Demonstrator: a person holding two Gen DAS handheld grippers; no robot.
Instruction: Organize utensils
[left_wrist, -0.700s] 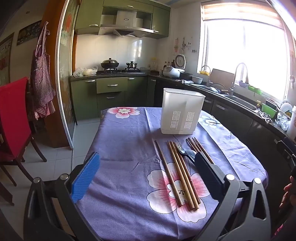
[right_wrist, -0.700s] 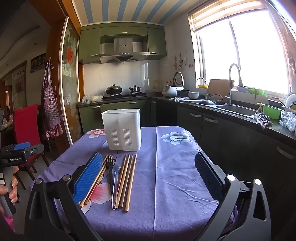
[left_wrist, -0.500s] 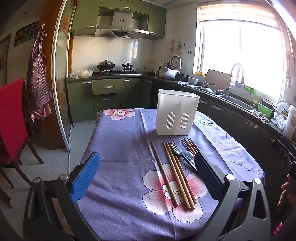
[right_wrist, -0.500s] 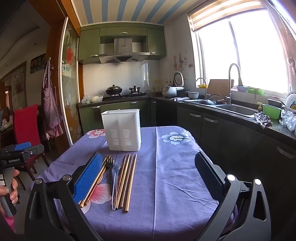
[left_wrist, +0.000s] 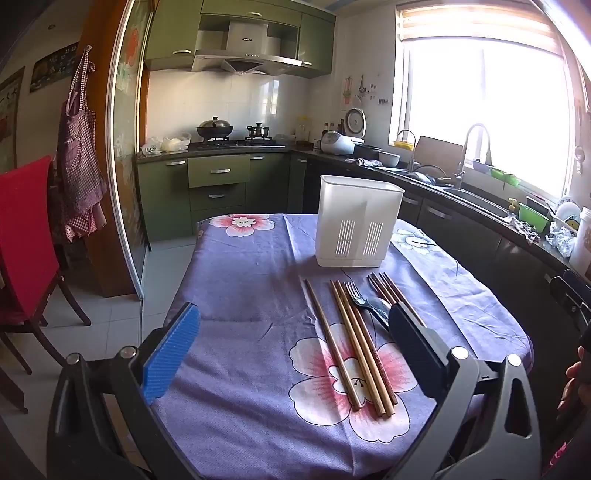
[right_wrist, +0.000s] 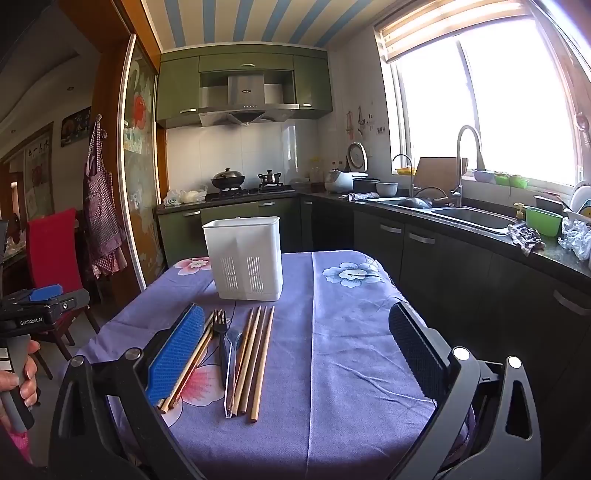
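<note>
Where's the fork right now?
The fork lies on the purple tablecloth among the chopsticks, just before the white holder, tines toward it.

Chopsticks (left_wrist: 345, 343) before white caddy (left_wrist: 357, 221)

Left wrist view: table (left_wrist: 236, 280) is seen from its near left end, aimed toward the stove wall, angled down.
Right wrist view: same table (right_wrist: 351, 332) is seen from its near right end, held lower, more ceiling shown.
Nearness: both set close over the near table edge.
Shared: white caddy (left_wrist: 357, 221) (right_wrist: 245, 257), chopsticks (left_wrist: 347, 343) (right_wrist: 255, 354), sink counter (right_wrist: 480, 218).
</note>
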